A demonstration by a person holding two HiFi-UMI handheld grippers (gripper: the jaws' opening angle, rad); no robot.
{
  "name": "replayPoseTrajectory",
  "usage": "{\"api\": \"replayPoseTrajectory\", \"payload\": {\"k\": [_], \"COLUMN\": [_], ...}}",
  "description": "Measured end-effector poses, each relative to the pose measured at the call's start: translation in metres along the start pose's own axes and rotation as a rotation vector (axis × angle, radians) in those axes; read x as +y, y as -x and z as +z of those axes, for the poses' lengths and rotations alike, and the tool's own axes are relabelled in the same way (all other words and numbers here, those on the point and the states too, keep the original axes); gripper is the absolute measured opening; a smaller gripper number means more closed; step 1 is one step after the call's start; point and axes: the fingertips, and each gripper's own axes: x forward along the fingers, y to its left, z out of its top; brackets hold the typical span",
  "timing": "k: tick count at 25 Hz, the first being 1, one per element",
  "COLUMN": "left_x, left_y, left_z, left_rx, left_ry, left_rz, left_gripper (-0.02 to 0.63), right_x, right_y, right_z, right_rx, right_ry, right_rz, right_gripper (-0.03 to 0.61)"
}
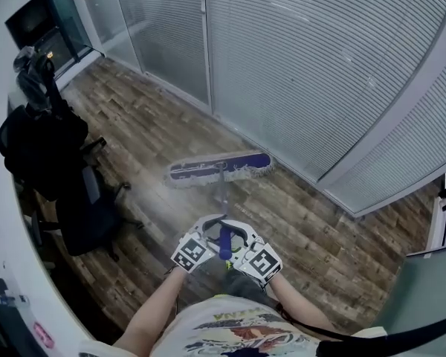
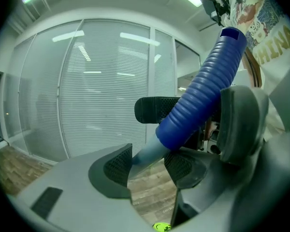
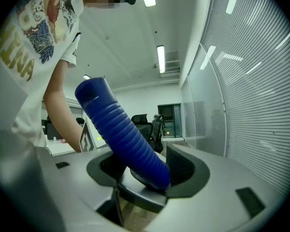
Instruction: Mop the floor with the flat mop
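The left tool (image 2: 150, 164) is being kept clamped on the smooth grey metal pole (image 2: 146, 154) of the flat mop, just below its blue ribbed plastic grip (image 2: 203, 88). The right tool (image 3: 145, 170) is being kept clamped on that ribbed grip itself. In the head view both tools are being held close together at the top of the handle, farther from the blind-covered glass partition (image 1: 320, 65) than any other part of the mop.

The mop's long flat blue head with its pale fringe (image 1: 219, 167) is being rested on the dark wood-plank floor (image 1: 312, 222), near the foot of the glass partition and roughly parallel to it.

Several risks are being judged from this:
- With both grips bunched at the handle's top, little leverage is being given. The head may twist or lift at one end, leaving strips unmopped.
- The left tool's pads are being pressed on bare smooth pole, so they may slide along it under a hard push.
- A forward stroke may knock the head against the partition's base.
- A wide sideways sweep away from the partition may catch the black office chair draped with dark clothing (image 1: 74, 199), which is standing well apart from it.

As for writing, the yellow letters "HINA" are being shown on the person's white printed shirt (image 2: 275, 47). No brand is being made out on the mop, and the tools' cubes are being seen to carry only black-and-white square patterns.
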Motion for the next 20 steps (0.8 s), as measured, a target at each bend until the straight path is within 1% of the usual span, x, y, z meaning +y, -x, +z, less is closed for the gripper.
{"api": "replayPoseTrajectory", "payload": {"k": [4, 8, 14, 17, 20], "left_x": [0.044, 0.066, 0.083, 0.083, 0.078], "left_y": [-0.041, -0.064, -0.079, -0.078, -0.084], "left_z": [0.016, 0.016, 0.012, 0.016, 0.023], "left_rx": [0.023, 0.05, 0.05, 0.038, 0.032], "left_ry": [-0.004, 0.01, 0.026, 0.052, 0.057], "left_rz": [0.02, 0.023, 0.046, 0.065, 0.06], "left_gripper": [0.181, 0.183, 0.186, 0.188, 0.19], "right_x": [-0.061, -0.094, -0.113, -0.11, -0.113], "right_y": [-0.009, -0.014, -0.017, -0.016, -0.009], "right_z": [0.006, 0.0, 0.0, 0.003, 0.001], "right_rx": [-0.011, -0.003, 0.017, 0.044, 0.062], "right_ry": [-0.011, -0.024, -0.018, -0.013, -0.005], "right_rz": [-0.003, -0.014, 0.013, 0.042, 0.047], "right_gripper": [0.23, 0.23, 0.23, 0.23, 0.23]}}
